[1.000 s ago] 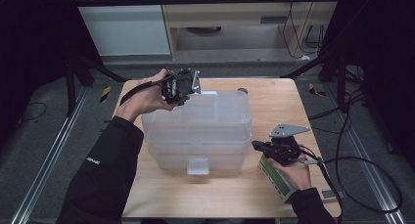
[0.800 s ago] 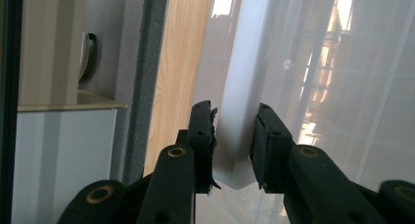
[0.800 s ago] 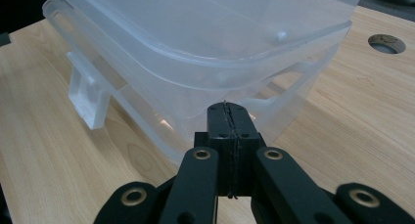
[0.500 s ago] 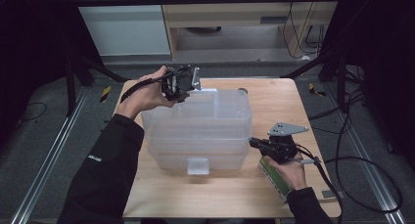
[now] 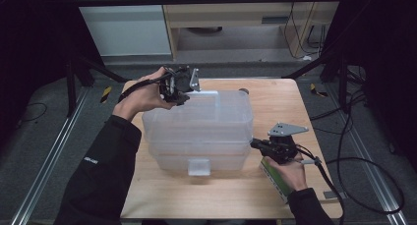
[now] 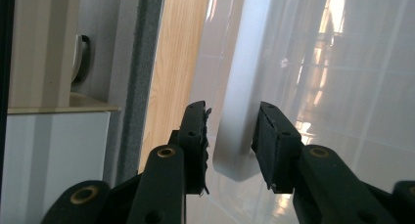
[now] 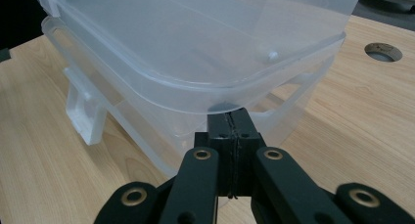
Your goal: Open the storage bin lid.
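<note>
On the wooden counter (image 5: 275, 99) sit 2 clear plastic tubs, 1 nested upside down or stacked over the other, with the upper tub (image 5: 201, 114) resting on the lower tub (image 5: 196, 158); which way each faces I cannot tell for sure. From above, the stack takes up the middle of the counter, and a small clear latch tab (image 5: 198, 166) hangs at its near side. At the far left corner of the stack, the left hand-held gripper (image 5: 178, 87) is held by the person's left hand (image 5: 142, 95), tilted down over the upper tub's edge. Its own view shows its jaws set on either side of a white latch (image 6: 235, 136) on the tub (image 6: 342, 87); they have just been opening, and a narrow gap shows between each pad and the latch, so it grips nothing. At the right side of the stack, the right hand-held gripper (image 5: 255, 144) points level at the tubs, with the right hand (image 5: 290, 171) low over the counter beside a green and white packet (image 5: 275, 178). Its own view shows its jaws fully closed, pad against pad, with nothing between them, the tips (image 7: 230, 121) touching the rim where the upper tub (image 7: 195, 43) meets the lower tub (image 7: 161, 136). A round hole (image 7: 383, 51) shows in the counter (image 7: 44, 150) beyond.
</note>
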The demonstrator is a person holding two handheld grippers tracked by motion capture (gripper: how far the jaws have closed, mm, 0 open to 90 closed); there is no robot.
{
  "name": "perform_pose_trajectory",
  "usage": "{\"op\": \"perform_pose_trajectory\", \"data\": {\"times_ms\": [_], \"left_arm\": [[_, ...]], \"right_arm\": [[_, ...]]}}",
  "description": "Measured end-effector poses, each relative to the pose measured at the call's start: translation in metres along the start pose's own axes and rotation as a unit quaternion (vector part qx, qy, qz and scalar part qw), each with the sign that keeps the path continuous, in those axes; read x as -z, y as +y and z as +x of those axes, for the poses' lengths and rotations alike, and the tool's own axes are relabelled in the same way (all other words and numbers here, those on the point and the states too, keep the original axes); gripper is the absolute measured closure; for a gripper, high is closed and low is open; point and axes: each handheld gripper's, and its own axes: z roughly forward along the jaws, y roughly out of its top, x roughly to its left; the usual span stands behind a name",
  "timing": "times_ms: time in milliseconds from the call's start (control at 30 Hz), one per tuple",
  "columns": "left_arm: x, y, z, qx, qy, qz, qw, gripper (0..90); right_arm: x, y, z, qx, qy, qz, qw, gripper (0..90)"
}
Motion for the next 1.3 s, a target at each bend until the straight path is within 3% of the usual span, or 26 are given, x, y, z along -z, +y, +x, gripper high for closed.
{"op": "perform_pose_trajectory", "data": {"times_ms": [200,500,533,633,700,733,767,800,933,967,1033,1067,1100,1133,1167,1200,1300], "left_arm": [[0.020,-0.009,-0.003,0.003,0.010,-0.016,0.9998,62.2],[0.045,-0.027,-0.013,0.033,0.034,-0.032,0.9983,64.2],[0.050,-0.033,-0.016,0.046,0.038,-0.037,0.9976,64.4],[0.054,-0.040,-0.017,0.057,0.041,-0.038,0.9968,64.7],[0.059,-0.052,-0.020,0.080,0.049,-0.047,0.9945,66.9],[0.059,-0.052,-0.020,0.080,0.049,-0.047,0.9945,67.7],[0.062,-0.060,-0.021,0.099,0.056,-0.053,0.9921,68.5],[0.062,-0.060,-0.021,0.099,0.056,-0.053,0.9921,69.3],[0.065,-0.079,-0.026,0.146,0.069,-0.078,0.9838,71.7],[0.064,-0.089,-0.028,0.168,0.074,-0.088,0.9790,72.6],[0.063,-0.093,-0.029,0.175,0.079,-0.086,0.9776,73.3],[0.060,-0.103,-0.031,0.199,0.084,-0.094,0.9719,74.8],[0.060,-0.103,-0.031,0.199,0.084,-0.094,0.9719,75.5],[0.059,-0.108,-0.032,0.211,0.083,-0.098,0.9691,75.5],[0.058,-0.112,-0.033,0.225,0.084,-0.104,0.9652,75.5],[0.054,-0.122,-0.035,0.246,0.093,-0.109,0.9586,76.8],[0.050,-0.137,-0.041,0.284,0.113,-0.112,0.9457,78.2]], "right_arm": [[0.000,0.000,0.000,0.001,0.000,0.000,1.0000,90.0],[0.000,0.000,0.001,0.000,-0.001,0.002,1.0000,90.0],[0.000,0.000,0.000,0.001,-0.002,0.001,1.0000,90.0],[0.000,0.000,0.001,-0.001,-0.002,0.003,1.0000,90.0],[0.000,0.000,0.001,0.001,-0.003,0.002,1.0000,90.0],[0.001,0.000,0.001,0.001,-0.002,0.002,1.0000,90.0],[0.001,0.000,0.001,0.000,-0.002,0.002,1.0000,90.0],[0.001,0.000,0.001,0.000,-0.002,0.002,1.0000,90.0],[0.001,0.000,0.001,0.000,-0.002,0.003,1.0000,90.0],[0.001,0.000,0.001,0.000,-0.002,0.003,1.0000,90.0],[0.001,0.000,0.001,0.000,-0.002,0.002,1.0000,90.0],[0.001,0.000,0.001,0.000,-0.003,0.002,1.0000,90.0],[0.001,0.000,0.001,0.000,-0.003,0.002,1.0000,90.0],[0.001,0.000,0.001,0.000,-0.003,0.003,1.0000,90.0],[0.001,0.000,0.001,0.000,-0.003,0.003,1.0000,90.0],[0.001,0.000,0.001,0.000,-0.003,0.003,1.0000,90.0],[0.001,0.000,0.001,0.000,-0.002,0.003,1.0000,90.0]]}}
